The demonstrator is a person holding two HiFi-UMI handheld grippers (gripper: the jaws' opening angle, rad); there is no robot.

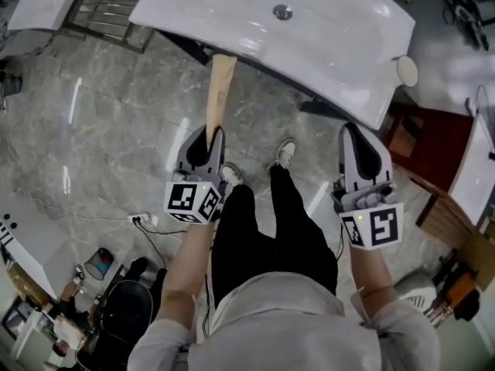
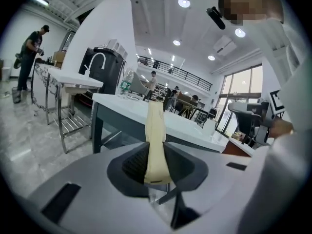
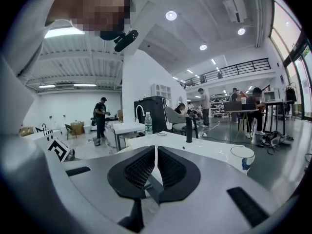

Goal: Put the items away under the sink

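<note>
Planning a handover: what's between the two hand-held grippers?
Head view: only the person's legs and shoes over floor, between left hand-held gripper and right hand-held gripper.

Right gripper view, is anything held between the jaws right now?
No, the right gripper has its two dark jaws drawn together with nothing between them.

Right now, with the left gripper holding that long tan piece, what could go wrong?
The left gripper clamps only the near end of the tan piece, so it may pivot or slip. Its far tip is near the sink rim and could strike it when lowered.
</note>
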